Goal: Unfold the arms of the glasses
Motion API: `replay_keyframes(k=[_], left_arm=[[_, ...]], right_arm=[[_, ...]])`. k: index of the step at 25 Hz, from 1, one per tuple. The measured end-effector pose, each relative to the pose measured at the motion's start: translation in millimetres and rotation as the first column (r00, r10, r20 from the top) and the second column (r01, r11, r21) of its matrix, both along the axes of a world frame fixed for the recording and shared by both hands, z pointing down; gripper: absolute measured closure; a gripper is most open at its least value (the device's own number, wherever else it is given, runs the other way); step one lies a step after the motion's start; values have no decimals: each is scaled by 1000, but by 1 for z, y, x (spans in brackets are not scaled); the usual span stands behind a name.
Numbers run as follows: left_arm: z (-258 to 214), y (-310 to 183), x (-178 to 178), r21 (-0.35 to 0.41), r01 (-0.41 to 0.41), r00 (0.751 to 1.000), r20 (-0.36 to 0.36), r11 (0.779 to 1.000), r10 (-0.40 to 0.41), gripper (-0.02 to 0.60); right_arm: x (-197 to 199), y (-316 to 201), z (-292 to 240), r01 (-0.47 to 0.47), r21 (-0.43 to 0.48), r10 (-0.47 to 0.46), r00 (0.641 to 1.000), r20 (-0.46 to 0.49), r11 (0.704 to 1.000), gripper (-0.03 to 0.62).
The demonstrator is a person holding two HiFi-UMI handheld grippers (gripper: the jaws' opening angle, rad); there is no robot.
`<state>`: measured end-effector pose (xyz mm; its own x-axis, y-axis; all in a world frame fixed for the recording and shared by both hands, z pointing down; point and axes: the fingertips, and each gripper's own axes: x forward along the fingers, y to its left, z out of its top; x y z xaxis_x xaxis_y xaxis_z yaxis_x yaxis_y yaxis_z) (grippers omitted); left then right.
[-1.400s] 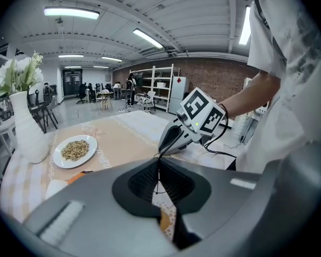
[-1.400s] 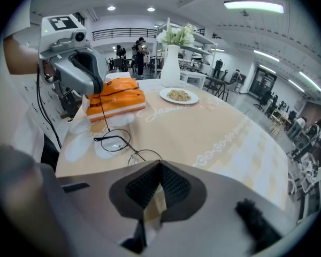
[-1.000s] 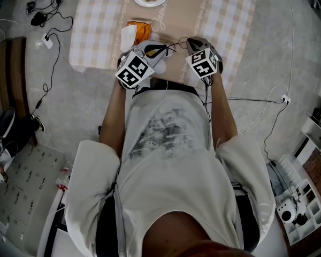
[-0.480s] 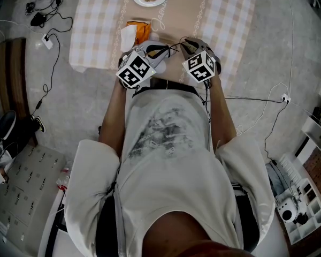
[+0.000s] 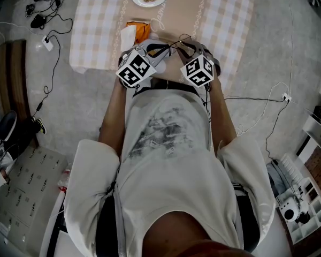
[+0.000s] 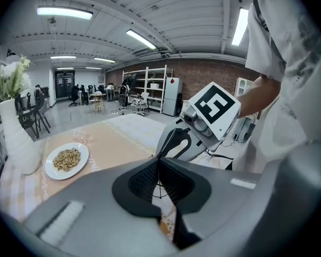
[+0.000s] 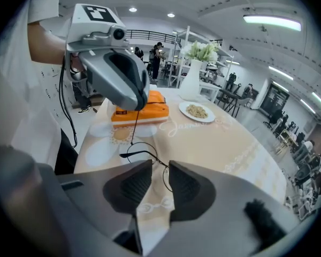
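Your left gripper (image 6: pixel 158 160): jaws pressed together, pinching a thin wire of the glasses (image 7: pixel 135 153); which part of the frame they grip is too fine to tell. Your right gripper (image 7: pixel 160 164): jaws spread, having just been opening, with one round lens rim showing in the gap and the pads clear of it. Glasses: held over the table (image 7: pixel 230 143) between your two grippers, part of the rim hidden behind your right jaw. Orange box (image 7: pixel 150 111): partly covered by the left gripper. Plate of grain (image 7: pixel 197 111) and white vase (image 7: pixel 191 84): beyond. Head view: marker cubes (image 5: pixel 135 69) cover both sets of jaws.
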<state>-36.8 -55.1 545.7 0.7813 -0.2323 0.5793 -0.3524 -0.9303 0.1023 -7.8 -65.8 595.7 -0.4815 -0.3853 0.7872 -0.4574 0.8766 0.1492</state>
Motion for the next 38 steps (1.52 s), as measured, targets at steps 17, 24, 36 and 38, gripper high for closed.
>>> replay_keyframes(k=[17, 24, 36, 38], left_arm=[[-4, -4, -1, 4, 5, 1000, 11, 1000, -5, 566], [-6, -6, 2, 8, 11, 1000, -5, 1000, -11, 566], [-11, -7, 3, 6, 20, 1000, -9, 1000, -20, 566], [-11, -7, 4, 6, 18, 1000, -13, 1000, -18, 566]], right_arm=[[-15, 28, -2, 90, -9, -90, 996, 8, 996, 470], [-25, 32, -4, 117, 4, -117, 993, 8, 993, 465], [-34, 35, -3, 144, 29, -144, 990, -11, 989, 464], [-34, 34, -2, 146, 33, -145, 989, -18, 989, 464]])
